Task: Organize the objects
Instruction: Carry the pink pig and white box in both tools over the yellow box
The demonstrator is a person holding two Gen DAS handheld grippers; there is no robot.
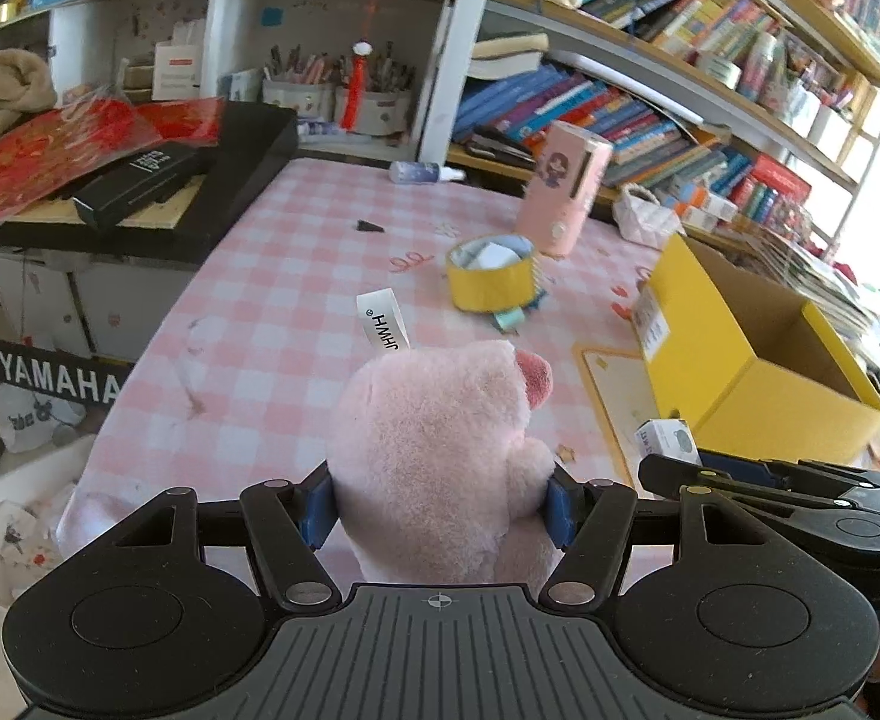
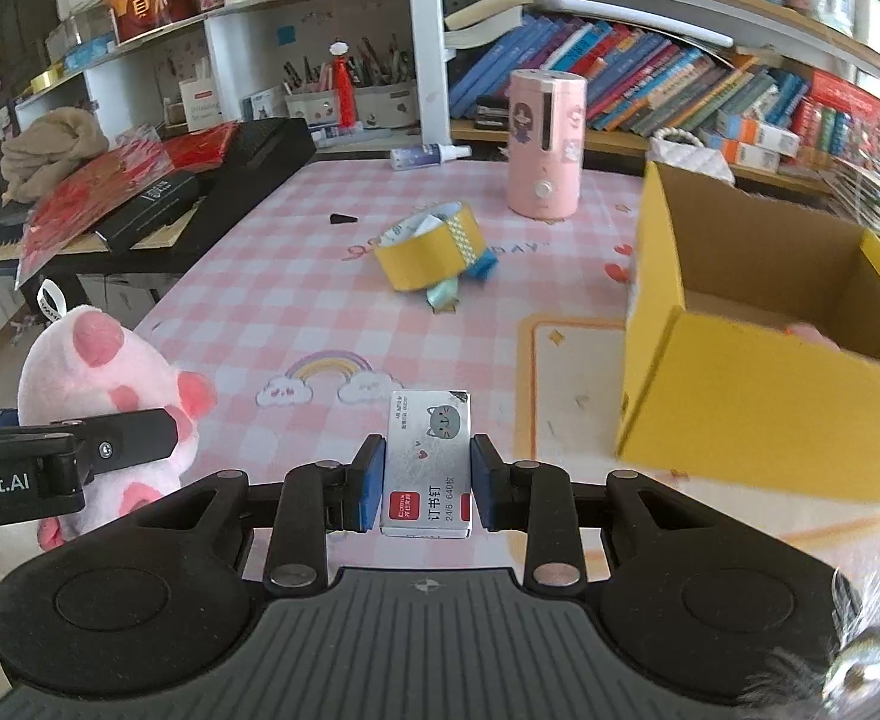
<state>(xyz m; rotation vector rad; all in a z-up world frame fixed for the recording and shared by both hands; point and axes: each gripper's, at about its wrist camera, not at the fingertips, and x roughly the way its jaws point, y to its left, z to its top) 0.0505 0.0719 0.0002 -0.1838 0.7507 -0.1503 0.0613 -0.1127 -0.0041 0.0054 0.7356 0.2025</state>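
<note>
Left wrist view: my left gripper (image 1: 440,507) pinches a pink plush (image 1: 440,456) at its sides, held above the checked table (image 1: 296,276). Right wrist view: my right gripper (image 2: 422,483) clamps a staple box (image 2: 427,462), also clear of the table. Step in hand, as I judge it: carrying both items toward the yellow box (image 2: 758,396), which stands open to the right. Next I must bring each over the rim, then let go. Hidden: most of the box floor; something pink (image 2: 812,333) lies inside, too little showing to identify.
</note>
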